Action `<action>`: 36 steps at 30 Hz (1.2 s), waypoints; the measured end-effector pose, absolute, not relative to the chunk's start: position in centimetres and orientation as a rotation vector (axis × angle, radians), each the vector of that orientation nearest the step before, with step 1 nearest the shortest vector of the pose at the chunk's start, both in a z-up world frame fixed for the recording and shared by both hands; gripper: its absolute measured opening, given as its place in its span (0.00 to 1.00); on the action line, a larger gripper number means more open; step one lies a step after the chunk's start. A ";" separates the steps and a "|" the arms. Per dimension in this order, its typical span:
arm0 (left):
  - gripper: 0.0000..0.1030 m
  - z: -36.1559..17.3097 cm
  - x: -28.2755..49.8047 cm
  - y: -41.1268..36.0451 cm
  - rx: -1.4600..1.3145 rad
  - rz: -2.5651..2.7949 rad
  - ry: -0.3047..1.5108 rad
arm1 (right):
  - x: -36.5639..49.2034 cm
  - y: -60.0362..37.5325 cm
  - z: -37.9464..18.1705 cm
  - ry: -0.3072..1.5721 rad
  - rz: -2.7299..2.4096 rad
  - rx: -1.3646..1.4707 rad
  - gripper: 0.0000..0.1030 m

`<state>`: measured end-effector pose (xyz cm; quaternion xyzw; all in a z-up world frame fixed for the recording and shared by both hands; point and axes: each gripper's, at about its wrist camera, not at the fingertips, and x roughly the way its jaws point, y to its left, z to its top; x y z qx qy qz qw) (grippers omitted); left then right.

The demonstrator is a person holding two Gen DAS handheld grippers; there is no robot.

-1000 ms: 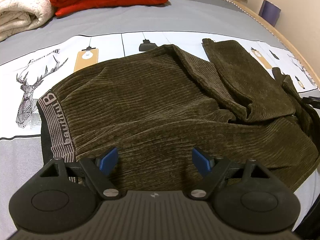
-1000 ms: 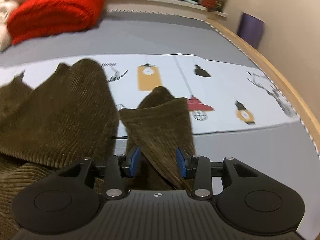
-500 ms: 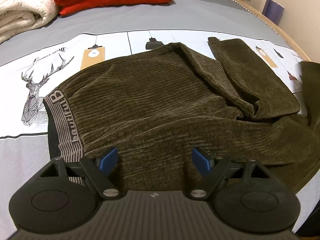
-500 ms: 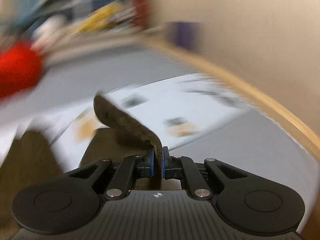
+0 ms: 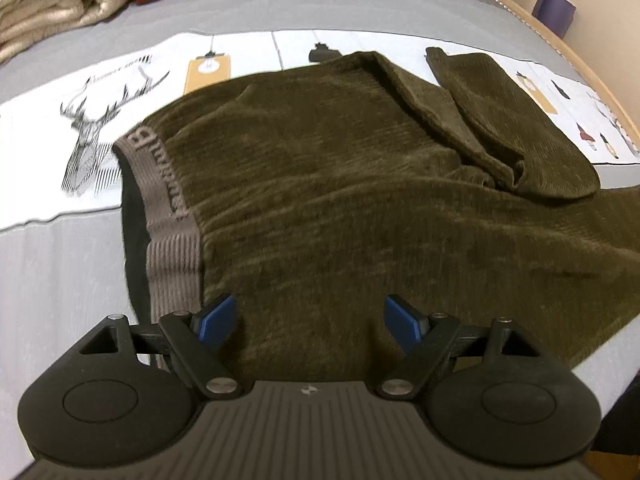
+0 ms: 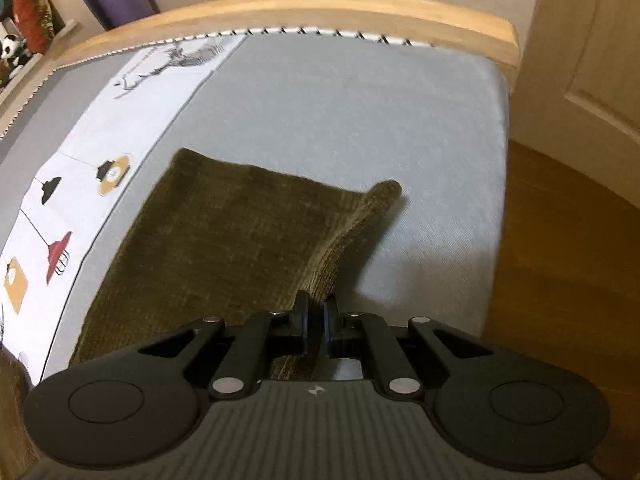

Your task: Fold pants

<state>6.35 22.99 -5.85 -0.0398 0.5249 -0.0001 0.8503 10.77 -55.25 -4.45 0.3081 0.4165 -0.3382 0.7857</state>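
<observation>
The dark olive corduroy pants [image 5: 340,184] lie rumpled and unfolded mid-bed, one leg drawn toward the bed's corner, pinched in the right gripper [image 6: 316,316], while the left gripper [image 5: 310,320] gapes empty near the waistband edge.

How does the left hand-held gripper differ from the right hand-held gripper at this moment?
The left hand-held gripper has its jaws wide apart and holds nothing; the right hand-held gripper is shut on the pant leg. The left one sits over the olive pants near the waistband; the right one faces the wooden bed frame. Both have blue pads and black bodies.
</observation>
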 end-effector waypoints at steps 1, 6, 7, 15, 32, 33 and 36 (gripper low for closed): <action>0.83 -5.8 5.9 23.5 -0.093 0.008 1.110 | 10.8 -55.3 -4.6 0.911 -0.738 0.659 0.06; 0.83 -5.5 4.2 26.6 -0.160 0.063 1.112 | 11.9 -55.1 -4.2 0.978 -0.875 0.605 0.19; 0.83 -5.5 3.9 27.3 -0.172 0.078 1.113 | 11.9 -54.6 -3.3 0.953 -0.902 0.559 0.22; 0.83 -7.9 2.9 29.3 -0.165 0.115 1.211 | 13.4 -49.7 1.2 0.780 -0.735 0.390 0.34; 0.28 -7.1 -1.4 28.6 0.158 0.024 1.274 | 17.9 -39.9 2.0 0.809 -0.452 0.340 0.34; 0.29 -6.6 -1.2 28.6 0.151 0.037 1.262 | 18.0 -39.4 1.9 0.814 -0.442 0.333 0.34; 0.38 -4.3 -1.0 28.6 0.136 0.069 1.163 | 18.1 -38.5 1.8 0.825 -0.403 0.316 0.34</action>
